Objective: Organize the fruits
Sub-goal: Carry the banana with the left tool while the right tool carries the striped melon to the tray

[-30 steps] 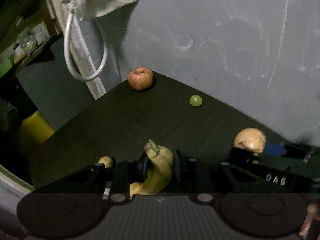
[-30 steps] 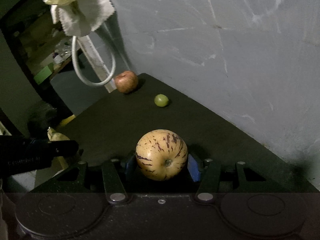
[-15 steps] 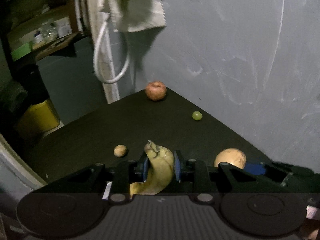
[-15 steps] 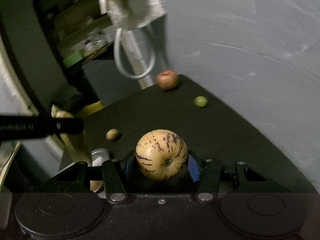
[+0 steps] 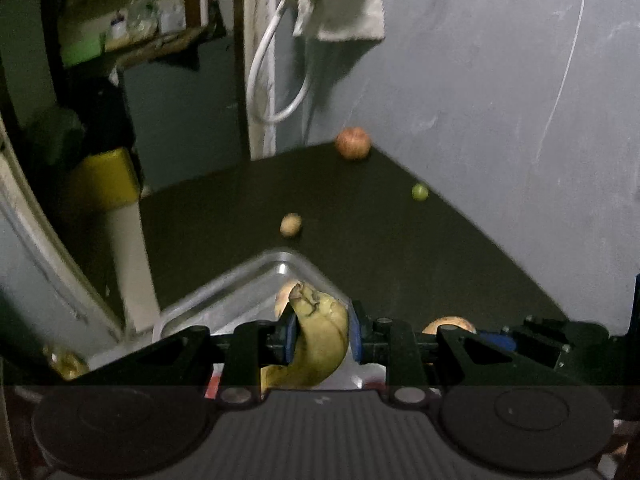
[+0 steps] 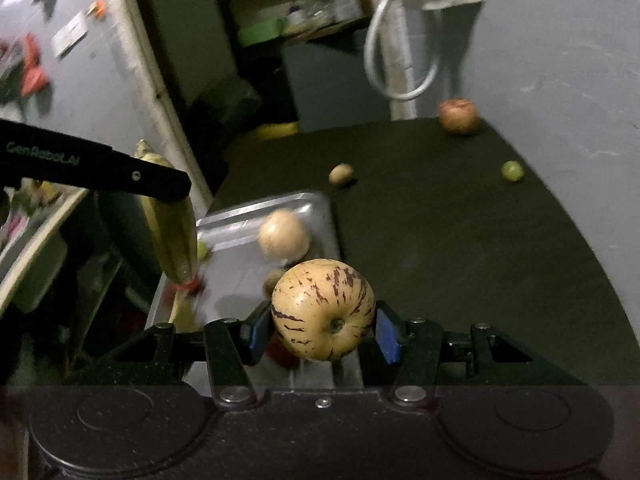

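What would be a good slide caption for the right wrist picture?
Right gripper clamps a striped cream fruit above a metal tray, beside the yellow banana.

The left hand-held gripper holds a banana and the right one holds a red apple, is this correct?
Not quite. The right hand-held gripper holds a cream fruit with purple streaks, as the right wrist view shows; the red apple lies on the table. The left hand-held gripper does hold a banana.

- The left gripper (image 5: 322,334) clamps a banana (image 5: 316,344) between its blue pads, above the near corner of a metal tray (image 5: 224,292).
- Beyond the tray on the dark table (image 5: 400,248): a small tan fruit (image 5: 291,225) nearest, a green fruit (image 5: 420,192) farther right, a red apple (image 5: 352,143) farthest.
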The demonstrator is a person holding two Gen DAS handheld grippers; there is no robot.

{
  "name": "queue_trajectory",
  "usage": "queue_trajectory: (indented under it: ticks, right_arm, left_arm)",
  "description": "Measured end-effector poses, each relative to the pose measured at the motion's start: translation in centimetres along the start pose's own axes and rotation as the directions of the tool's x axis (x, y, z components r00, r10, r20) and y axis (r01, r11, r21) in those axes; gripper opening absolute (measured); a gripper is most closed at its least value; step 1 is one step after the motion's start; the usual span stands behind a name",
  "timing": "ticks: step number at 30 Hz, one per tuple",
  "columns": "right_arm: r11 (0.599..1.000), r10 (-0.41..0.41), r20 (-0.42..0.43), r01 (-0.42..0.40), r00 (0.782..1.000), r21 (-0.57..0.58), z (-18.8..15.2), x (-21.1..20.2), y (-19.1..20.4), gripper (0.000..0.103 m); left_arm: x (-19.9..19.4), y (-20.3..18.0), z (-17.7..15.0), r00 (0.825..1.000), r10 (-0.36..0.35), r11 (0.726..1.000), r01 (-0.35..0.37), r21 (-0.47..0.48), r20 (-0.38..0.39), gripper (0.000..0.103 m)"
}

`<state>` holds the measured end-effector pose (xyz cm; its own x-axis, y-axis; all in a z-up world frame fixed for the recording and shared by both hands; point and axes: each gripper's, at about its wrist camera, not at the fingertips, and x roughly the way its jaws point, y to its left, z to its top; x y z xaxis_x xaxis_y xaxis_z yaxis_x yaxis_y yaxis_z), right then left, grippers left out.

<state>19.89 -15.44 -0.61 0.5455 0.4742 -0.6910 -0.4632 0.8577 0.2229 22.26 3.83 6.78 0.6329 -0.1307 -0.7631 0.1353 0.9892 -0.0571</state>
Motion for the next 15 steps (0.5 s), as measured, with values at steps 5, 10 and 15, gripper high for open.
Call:
queue_trajectory:
  ticks: [5,10,15]
  right_arm:
    - [0.993,0.033,-0.069,-0.040,0.997,-0.109,-1.4,-0.4,1.7,0.055]
    - [0.980,0.030,-0.130,-0.055,0.991,-0.190,-2.3,0.1,3.1,0.055]
    - [0.967,0.005,-0.145,-0.042,0.989,-0.251,-3.0,0.5,4.1,0.055]
  left_arm:
    - [-0.9,0.9,-1.8,0.997,-0.033,0.999,0.031,-0.029,-0.072,0.028]
    - [-1.0,1.2,-1.2,0.993,-0.050,0.998,0.048,-0.029,-0.109,0.028]
    - [0.5,0.6,0.1,0.985,-0.091,0.996,0.090,-0.015,-0.149,0.028]
